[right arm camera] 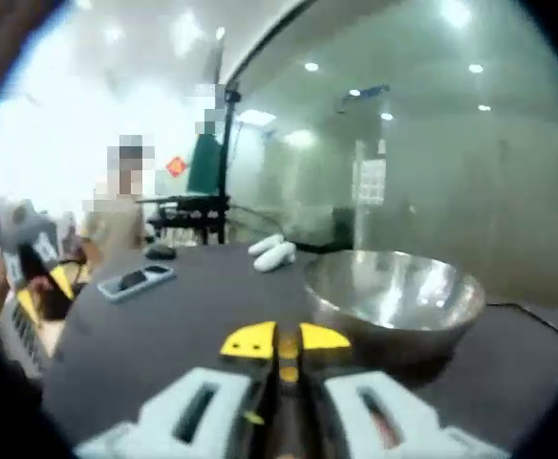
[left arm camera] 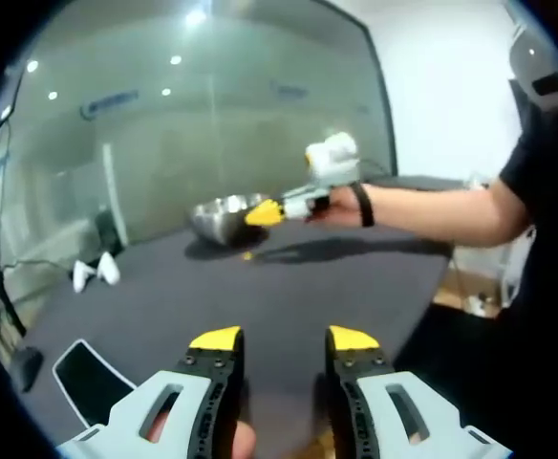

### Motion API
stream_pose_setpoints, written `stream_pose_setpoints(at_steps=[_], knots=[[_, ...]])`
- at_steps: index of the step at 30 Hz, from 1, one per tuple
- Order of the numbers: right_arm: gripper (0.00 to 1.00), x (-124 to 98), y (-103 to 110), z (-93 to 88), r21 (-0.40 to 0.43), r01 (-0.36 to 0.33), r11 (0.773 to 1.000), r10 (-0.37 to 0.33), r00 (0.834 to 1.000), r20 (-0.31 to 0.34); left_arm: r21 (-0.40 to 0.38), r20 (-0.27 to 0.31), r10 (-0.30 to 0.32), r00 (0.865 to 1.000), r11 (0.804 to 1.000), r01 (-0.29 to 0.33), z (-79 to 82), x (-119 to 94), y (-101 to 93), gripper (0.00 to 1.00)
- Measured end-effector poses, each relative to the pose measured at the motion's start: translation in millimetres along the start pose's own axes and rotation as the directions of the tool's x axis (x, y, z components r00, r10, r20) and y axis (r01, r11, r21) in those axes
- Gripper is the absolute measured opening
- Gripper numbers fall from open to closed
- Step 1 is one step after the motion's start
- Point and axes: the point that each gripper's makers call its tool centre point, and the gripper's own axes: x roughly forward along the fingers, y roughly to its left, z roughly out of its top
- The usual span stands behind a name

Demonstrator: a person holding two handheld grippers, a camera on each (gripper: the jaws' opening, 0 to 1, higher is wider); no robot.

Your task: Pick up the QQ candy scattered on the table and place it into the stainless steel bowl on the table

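Right tongs [right arm camera: 278,340] are closing tip to tip just short of the bowl [right arm camera: 394,292], with something small and orange pinched between the tips, probably a candy, so I'm judging this as mid-delivery with the drop still to come. Left tongs [left arm camera: 284,338] are hanging apart and empty over the dark worktop [left arm camera: 289,277], well back from the bowl. One small yellow candy [left arm camera: 247,255] is lying on the worktop just beside the bowl, so at least that one is left; can't tell what's inside the bowl.
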Motion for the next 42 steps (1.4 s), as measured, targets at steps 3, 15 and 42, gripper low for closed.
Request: stream_pose_setpoints(at_steps=[3,15,42], knots=[[0.09,-9,-15,1.7,0.031,0.037,0.999,-0.037,0.999,0.0,0.001,-0.002,-0.005,1.0,1.0,0.005,-0.8,1,-1.9,0.36],[0.09,-14,-49,34.5,0.034,0.12,0.992,-0.122,0.991,0.055,0.007,-0.001,-0.004,1.0,1.0,0.004,0.8,-2,-3.1,0.36],[0.23,16,-84,59.0,0.014,0.223,0.975,-0.223,0.969,0.107,0.022,-0.016,0.008,1.0,1.0,-0.008,4.2,-1,-2.8,0.36]])
